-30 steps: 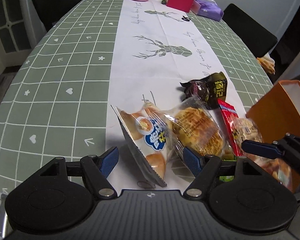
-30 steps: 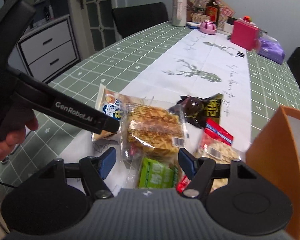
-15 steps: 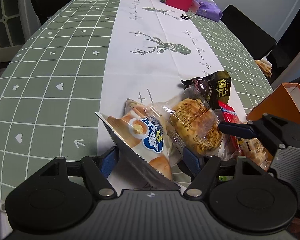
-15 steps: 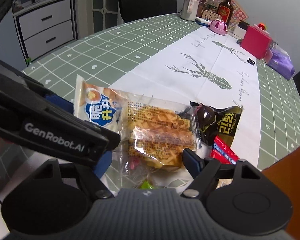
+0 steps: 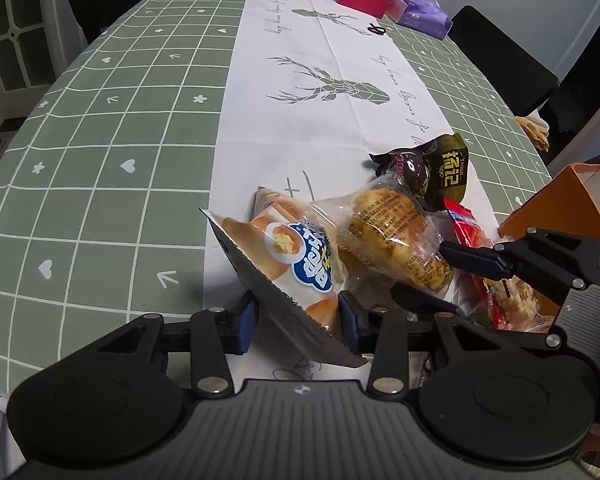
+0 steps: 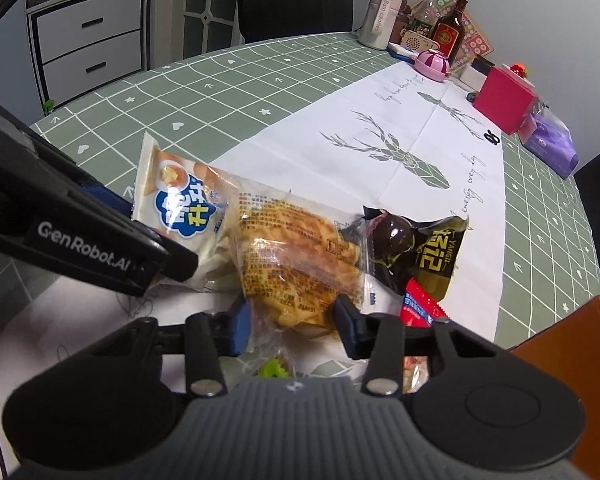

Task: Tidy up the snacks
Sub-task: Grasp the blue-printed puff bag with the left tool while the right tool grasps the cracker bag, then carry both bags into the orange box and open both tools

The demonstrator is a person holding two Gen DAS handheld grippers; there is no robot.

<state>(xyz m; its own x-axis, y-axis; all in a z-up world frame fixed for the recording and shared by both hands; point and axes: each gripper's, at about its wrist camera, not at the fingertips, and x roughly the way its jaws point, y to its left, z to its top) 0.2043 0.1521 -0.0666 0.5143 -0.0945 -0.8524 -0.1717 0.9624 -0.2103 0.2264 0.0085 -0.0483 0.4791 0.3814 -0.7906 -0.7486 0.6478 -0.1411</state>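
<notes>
1. Snacks lie in a loose heap near the front edge of the desk (image 5: 100, 184), beside an orange box (image 5: 568, 208) that looks like their likely destination.
2. Left claw (image 5: 298, 318) has its jaws narrowed around the near end of the white bread packet (image 5: 300, 264), pads on either side of the crimped foil edge. Whether they are truly pinching it or only bracketing it I cannot tell for certain; it looks like a hold.
3. Right claw (image 6: 292, 318) is likewise narrowed around the clear pastry packet (image 6: 296, 264), the blue pads touching the film on both sides.
4. Risk: the two packets overlap, the pastry lying against the bread packet. Lifting one could drag the other along or flip it off the desk edge.
5. Risk: both grips sit on slack wrapper rather than the food inside. Slippery film may slide out of the pads once weight comes on.
6. Risk: squeezing harder to fix that would probably crush the pastry, which looks brittle.
7. Risk: the two claws work very near each other, so the tools could collide if both move toward the box together.
8. Risk: the dark chocolate packet (image 6: 420, 248) and red packet (image 6: 420, 304) touch the pastry film and may be swept along.
</notes>
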